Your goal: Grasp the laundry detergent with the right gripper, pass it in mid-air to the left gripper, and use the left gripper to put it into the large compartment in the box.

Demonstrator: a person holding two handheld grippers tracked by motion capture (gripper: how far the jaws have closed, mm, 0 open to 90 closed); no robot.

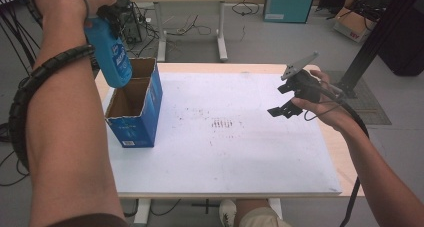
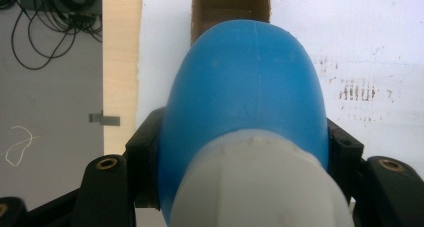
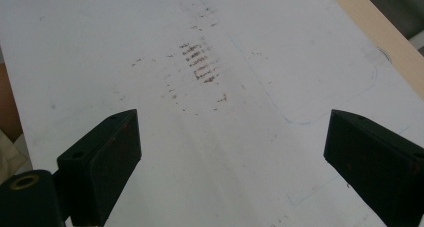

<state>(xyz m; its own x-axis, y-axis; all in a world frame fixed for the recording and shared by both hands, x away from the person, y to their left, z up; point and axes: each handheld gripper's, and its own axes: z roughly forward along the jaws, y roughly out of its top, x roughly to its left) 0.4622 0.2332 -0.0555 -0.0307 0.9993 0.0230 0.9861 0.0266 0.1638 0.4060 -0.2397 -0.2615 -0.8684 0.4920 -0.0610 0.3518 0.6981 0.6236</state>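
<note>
A blue bottle with a pale cap is held in the air above the open top of a cardboard box, its base tilted down toward the opening and its cap end up by the hand. In the left gripper view the bottle is seen clamped between the two black jaws of the left gripper, one pad pressed on each flank, with the pale cap nearest the camera and the rounded base pointing at the brown inside of the box. In the high view the left gripper is seen at the top left, above the box.

The box stands upright near the left edge of a white sheet that covers the bench. Its flaps are open and its outside is printed blue. The part of its inside that can be seen is bare brown card; whether anything lies at the bottom cannot be told.

The right gripper is held above the right side of the sheet, well apart from the box. Its jaws stand wide open with nothing between them, and in the right gripper view the sheet with its dark smudges is seen beyond them.
</note>
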